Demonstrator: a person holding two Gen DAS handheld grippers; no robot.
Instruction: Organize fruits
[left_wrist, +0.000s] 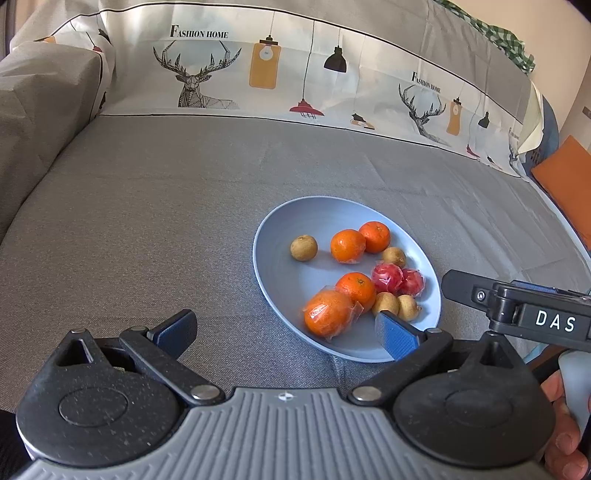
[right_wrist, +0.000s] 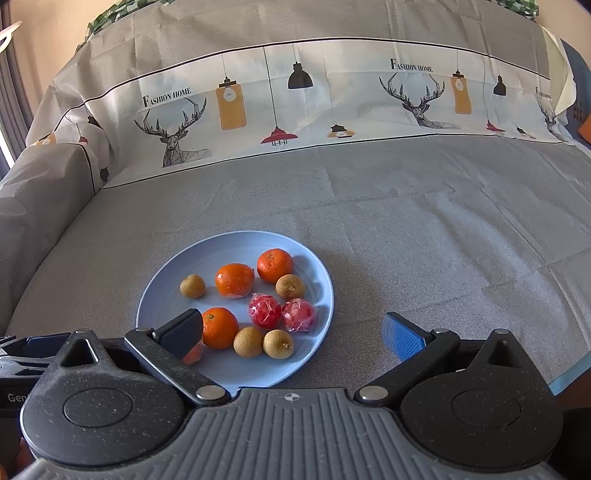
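A light blue plate (left_wrist: 288, 229) (right_wrist: 166, 280) lies on the grey cloth and holds several small fruits. There are several oranges (left_wrist: 347, 245) (right_wrist: 235, 280), some in clear wrap, two red wrapped fruits (left_wrist: 386, 277) (right_wrist: 265, 311), and several brown longans (left_wrist: 303, 247) (right_wrist: 192, 286). My left gripper (left_wrist: 286, 326) is open and empty, its right finger over the plate's near rim. My right gripper (right_wrist: 293, 334) is open and empty, its left finger in front of a wrapped orange (right_wrist: 192, 356) at the plate's near left. The right gripper also shows in the left wrist view (left_wrist: 517, 310).
Grey cloth (left_wrist: 147, 221) covers the sofa seat. A printed backrest with deer and lamps (right_wrist: 295, 110) rises behind. A grey armrest (left_wrist: 40, 110) stands at the left. An orange cushion (left_wrist: 565, 181) lies at the far right.
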